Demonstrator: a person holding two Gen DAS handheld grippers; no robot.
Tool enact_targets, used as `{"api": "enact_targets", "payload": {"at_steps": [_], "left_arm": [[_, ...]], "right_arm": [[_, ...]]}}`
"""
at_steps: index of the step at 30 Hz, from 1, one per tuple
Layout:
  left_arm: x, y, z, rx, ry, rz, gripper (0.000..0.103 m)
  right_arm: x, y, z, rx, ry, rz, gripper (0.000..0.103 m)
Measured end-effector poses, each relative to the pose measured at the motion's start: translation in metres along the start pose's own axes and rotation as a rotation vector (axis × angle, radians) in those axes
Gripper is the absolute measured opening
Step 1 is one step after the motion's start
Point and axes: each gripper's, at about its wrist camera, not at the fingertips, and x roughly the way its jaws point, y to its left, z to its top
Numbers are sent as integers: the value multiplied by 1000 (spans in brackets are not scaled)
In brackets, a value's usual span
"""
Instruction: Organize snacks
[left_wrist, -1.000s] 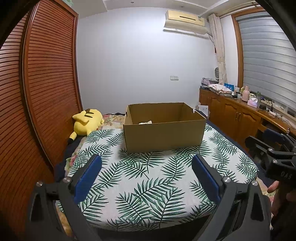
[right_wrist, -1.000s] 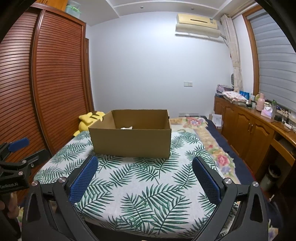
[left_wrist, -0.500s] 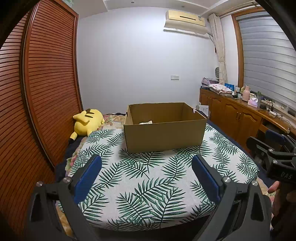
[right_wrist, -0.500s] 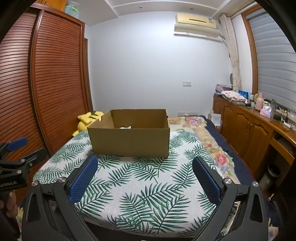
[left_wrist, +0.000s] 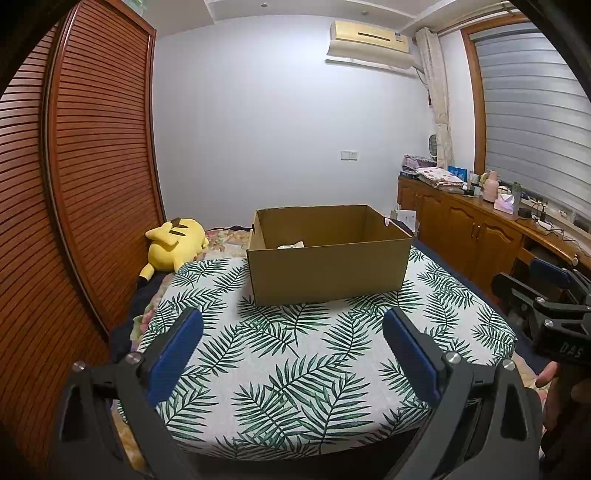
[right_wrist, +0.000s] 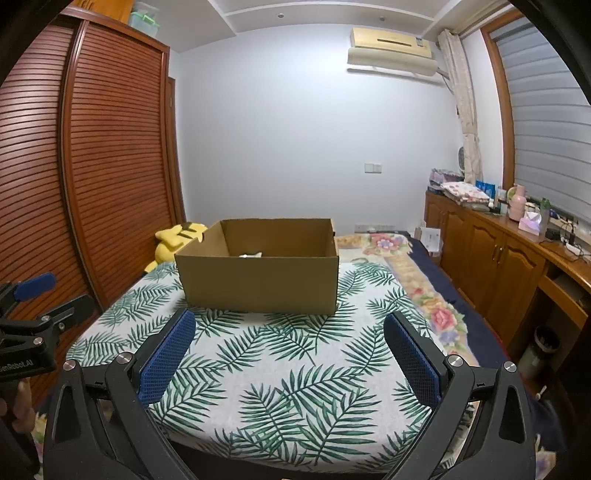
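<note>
Left gripper (left_wrist: 291, 350): released, blue pads spread wide, nothing between them, held over the near edge of the bed.
Right gripper (right_wrist: 290, 350): released likewise, empty, beside the left one.
Cardboard box (left_wrist: 328, 271): open-topped, standing on the palm-leaf sheet (left_wrist: 295, 369) toward the far side.
Snack (left_wrist: 291, 245): one pale item just visible inside the box; kind cannot be told.
Yellow plush toy (left_wrist: 175, 243): lying left of the box, by the slatted wardrobe (left_wrist: 92, 184).
</note>
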Motion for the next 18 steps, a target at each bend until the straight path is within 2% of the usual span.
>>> {"api": "enact_targets", "payload": {"at_steps": [18], "left_arm": [[-2,2,2,-1,-5,-1,99]], "right_arm": [[-1,2,0,-4,2,1,103]]}}
